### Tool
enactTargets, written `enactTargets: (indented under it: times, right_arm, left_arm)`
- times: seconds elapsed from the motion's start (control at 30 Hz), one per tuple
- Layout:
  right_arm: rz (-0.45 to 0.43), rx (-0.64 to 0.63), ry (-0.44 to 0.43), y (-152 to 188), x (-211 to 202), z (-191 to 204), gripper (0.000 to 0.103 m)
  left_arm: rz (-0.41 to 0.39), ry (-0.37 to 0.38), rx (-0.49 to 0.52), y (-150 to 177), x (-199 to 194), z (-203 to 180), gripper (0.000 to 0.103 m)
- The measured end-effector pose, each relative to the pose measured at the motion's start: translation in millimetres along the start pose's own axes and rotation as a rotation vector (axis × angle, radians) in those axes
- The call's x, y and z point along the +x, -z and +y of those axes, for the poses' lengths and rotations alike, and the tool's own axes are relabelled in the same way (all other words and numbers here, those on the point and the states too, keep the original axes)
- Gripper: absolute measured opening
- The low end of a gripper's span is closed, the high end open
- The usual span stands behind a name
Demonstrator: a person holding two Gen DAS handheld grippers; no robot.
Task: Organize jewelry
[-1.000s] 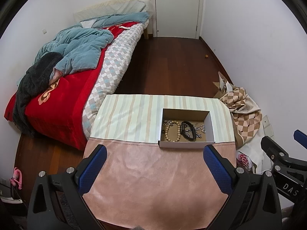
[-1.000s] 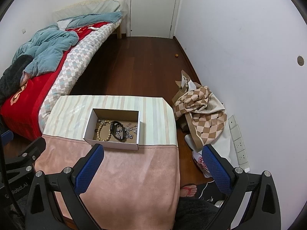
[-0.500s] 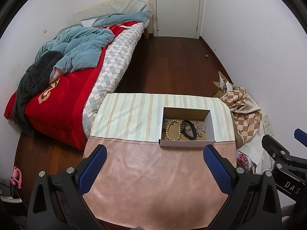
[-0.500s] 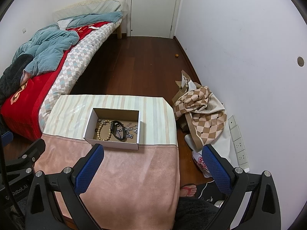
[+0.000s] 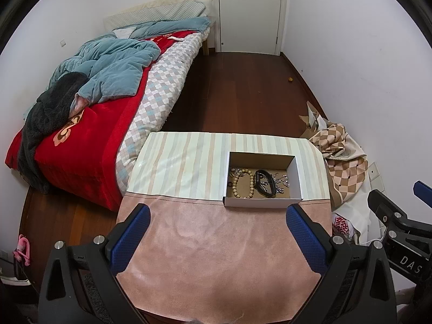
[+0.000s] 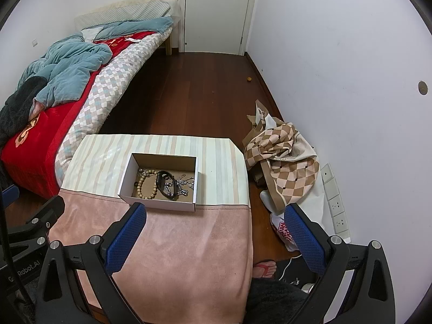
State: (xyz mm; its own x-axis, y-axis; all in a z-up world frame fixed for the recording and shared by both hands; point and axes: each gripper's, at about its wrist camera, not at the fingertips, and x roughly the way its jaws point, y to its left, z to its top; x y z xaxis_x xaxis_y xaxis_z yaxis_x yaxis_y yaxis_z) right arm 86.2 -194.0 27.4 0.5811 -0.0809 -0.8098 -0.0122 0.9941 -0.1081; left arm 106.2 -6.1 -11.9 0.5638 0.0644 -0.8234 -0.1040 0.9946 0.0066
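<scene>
A small open cardboard box (image 5: 262, 202) (image 6: 159, 204) sits on the table where the striped cloth meets the pink cloth. Inside lie a wooden bead bracelet (image 5: 243, 184) (image 6: 147, 185), a black band (image 5: 264, 186) (image 6: 165, 185) and silver chain pieces (image 5: 280, 182) (image 6: 186, 185). My left gripper (image 5: 217, 239) is open and empty, held above the pink cloth short of the box. My right gripper (image 6: 214, 239) is open and empty, over the table's right edge, the box ahead to its left.
The table (image 5: 216, 256) has a striped cloth (image 5: 183, 167) at the far half. A bed (image 5: 102, 102) with blankets stands to the left. A checkered cloth heap (image 6: 283, 151) lies on the floor by the right wall. A closed door (image 5: 248, 13) is at the far end.
Both grippers have stayed open and nearly still; the views shift only very slightly.
</scene>
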Motion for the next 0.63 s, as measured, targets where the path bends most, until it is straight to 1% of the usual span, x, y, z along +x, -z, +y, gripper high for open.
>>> enactTargets:
  times: [0.37, 0.63]
  right_arm:
    - [0.0, 0.001, -0.001, 0.4, 0.1, -0.4, 0.103]
    - [0.0, 0.0, -0.001, 0.5, -0.7, 0.4, 0.103]
  left_arm:
    - [0.006, -0.005, 0.0, -0.1, 0.3, -1.1, 0.103]
    - [0.0, 0.012, 0.002, -3.3, -1.3, -3.7, 0.103]
